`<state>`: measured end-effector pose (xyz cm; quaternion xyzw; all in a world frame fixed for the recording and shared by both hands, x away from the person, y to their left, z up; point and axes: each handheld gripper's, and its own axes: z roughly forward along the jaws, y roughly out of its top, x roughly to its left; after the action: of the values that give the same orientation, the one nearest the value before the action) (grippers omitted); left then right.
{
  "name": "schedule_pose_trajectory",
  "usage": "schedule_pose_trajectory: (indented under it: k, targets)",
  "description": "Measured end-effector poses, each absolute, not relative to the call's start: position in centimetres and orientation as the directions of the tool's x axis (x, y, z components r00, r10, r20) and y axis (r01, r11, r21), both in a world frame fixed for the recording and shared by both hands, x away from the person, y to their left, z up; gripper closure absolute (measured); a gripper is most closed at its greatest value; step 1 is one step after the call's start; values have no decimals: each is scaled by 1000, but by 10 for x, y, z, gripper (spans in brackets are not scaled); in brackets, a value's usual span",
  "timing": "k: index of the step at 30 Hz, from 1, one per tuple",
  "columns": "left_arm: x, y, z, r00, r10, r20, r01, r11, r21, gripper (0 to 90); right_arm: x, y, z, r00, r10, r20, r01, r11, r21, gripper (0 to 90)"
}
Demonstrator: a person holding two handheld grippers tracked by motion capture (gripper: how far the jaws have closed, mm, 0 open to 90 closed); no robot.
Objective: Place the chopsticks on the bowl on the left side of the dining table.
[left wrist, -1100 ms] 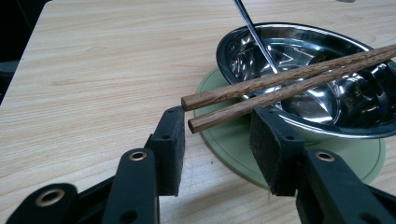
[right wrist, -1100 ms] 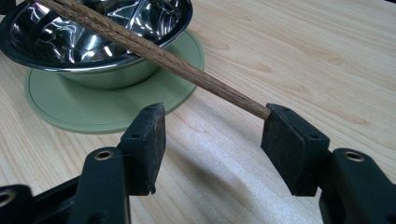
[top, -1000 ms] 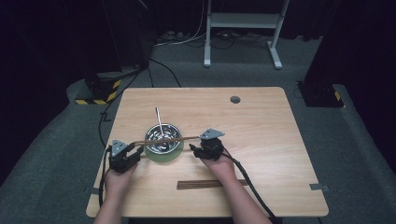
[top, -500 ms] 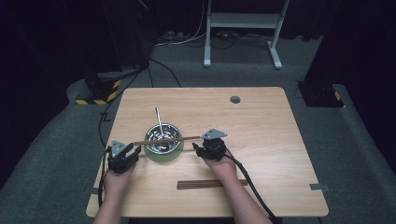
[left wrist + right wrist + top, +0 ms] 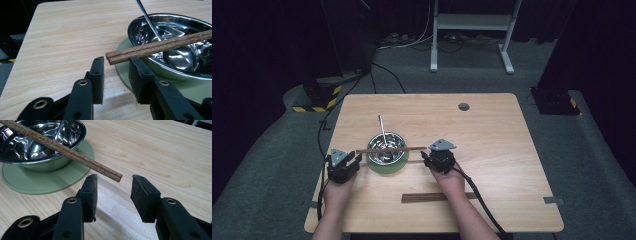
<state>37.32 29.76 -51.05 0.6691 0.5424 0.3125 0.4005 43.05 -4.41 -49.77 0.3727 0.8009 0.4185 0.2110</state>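
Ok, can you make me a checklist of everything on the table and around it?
Surface: wooden table, round hole near far edge.
Job's things: chopsticks lying across the steel bowl, both ends free; bowl stands on a green mat with a spoon in it.
Clutter: dark wooden strip near the front edge.
Grippers: left gripper and right gripper open, jaws beside the chopstick ends.
Cables: one trails from each gripper; more on the floor.
Surroundings: grey carpet, white stand legs.
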Motion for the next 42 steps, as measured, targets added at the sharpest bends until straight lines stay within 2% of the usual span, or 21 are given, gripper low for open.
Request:
schedule_pose_trajectory:
  k: [6, 12, 19, 23, 25, 42]
  targets:
    - [375, 297, -511, 211, 977, -27, 475, -78, 877, 659, 427, -46, -499, -634, 773, -20, 423, 368, 828, 564]
    - [376, 298, -510, 213, 977, -29, 473, -77, 877, 659, 423, -47, -501, -625, 780, -27, 424, 369, 827, 606]
    - [377, 297, -511, 213, 977, -28, 475, -79, 876, 678, 423, -48, -501, -615, 788, -33, 411, 356, 839, 757]
    - [377, 296, -511, 211, 976, -44, 475, -64, 877, 678, 422, -47, -502, -618, 785, -45, 403, 365, 840, 804]
    - [377, 297, -511, 218, 976, -25, 475, -84, 876, 679, 422, -47, -502, -616, 787, -47, 401, 364, 841, 819]
    - [376, 296, -511, 214, 976, -28, 476, -79, 876, 696, 425, -47, -505, -613, 789, -43, 399, 356, 845, 842]
